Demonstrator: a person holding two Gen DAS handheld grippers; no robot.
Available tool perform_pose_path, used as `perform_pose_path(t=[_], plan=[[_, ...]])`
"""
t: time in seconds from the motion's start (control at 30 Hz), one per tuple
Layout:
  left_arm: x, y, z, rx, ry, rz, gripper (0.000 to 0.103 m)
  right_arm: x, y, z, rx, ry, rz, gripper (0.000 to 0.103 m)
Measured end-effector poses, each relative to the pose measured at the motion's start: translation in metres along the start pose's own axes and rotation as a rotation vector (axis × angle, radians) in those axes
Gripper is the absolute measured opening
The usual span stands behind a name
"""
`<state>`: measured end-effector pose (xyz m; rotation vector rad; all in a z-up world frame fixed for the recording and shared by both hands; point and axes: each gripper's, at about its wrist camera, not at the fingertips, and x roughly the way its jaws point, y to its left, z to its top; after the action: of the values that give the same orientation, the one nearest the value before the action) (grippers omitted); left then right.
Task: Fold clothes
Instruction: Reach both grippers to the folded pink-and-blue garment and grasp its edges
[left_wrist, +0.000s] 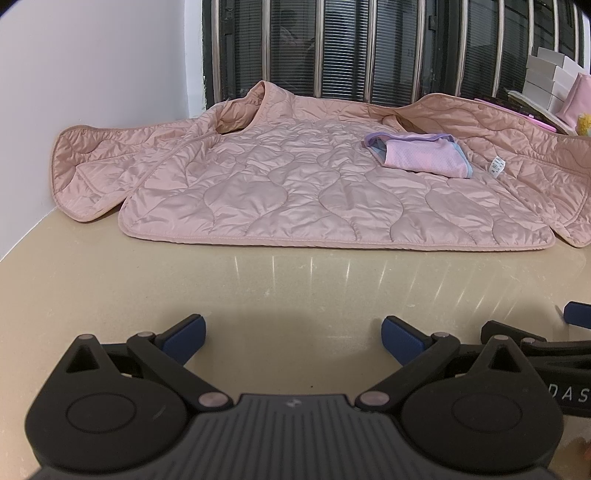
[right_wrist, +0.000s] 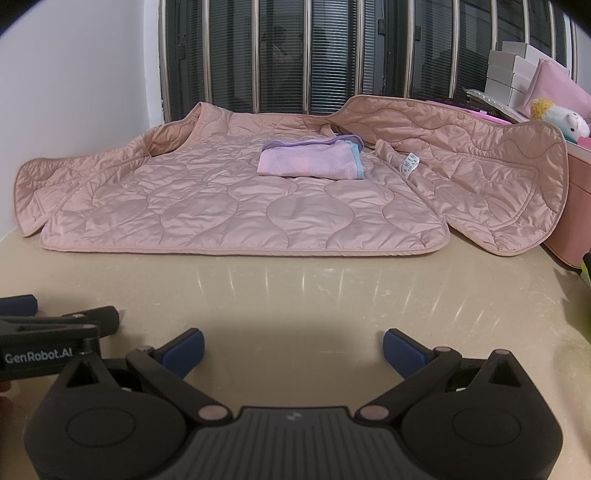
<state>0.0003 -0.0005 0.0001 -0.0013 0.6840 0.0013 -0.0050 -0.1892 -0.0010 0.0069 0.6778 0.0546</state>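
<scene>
Both jaws spread wide and empty, left gripper (left_wrist: 293, 334) and right gripper (right_wrist: 293, 345) side by side on the table (right_wrist: 295, 295), well short of one pink quilted jacket (left_wrist: 295, 192) lying opened out with one folded garment (left_wrist: 421, 157) on it.

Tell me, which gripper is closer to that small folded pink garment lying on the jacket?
Right, slightly. The right gripper faces the folded pink garment almost head-on across bare table; the left gripper sits beside it, with the garment off to its right.
</scene>
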Motion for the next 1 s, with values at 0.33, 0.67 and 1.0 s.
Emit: perform_pose_path(t=[0.33, 0.67, 1.0], plan=[[0.000, -0.002, 0.000, 0.014, 0.000, 0.002, 0.102, 0.000, 0.002, 0.001, -0.038, 0.006, 0.041, 0.103], [-0.018, -0.007, 0.059, -0.053, -0.067, -0.100, 0.102, -0.006, -0.026, 0.064, -0.032, -0.025, 0.138, 0.102], [0.086, -0.044, 0.209, -0.140, -0.047, -0.229, 0.092, 0.072, -0.091, 0.210, 0.213, -0.128, 0.094, 0.089]])
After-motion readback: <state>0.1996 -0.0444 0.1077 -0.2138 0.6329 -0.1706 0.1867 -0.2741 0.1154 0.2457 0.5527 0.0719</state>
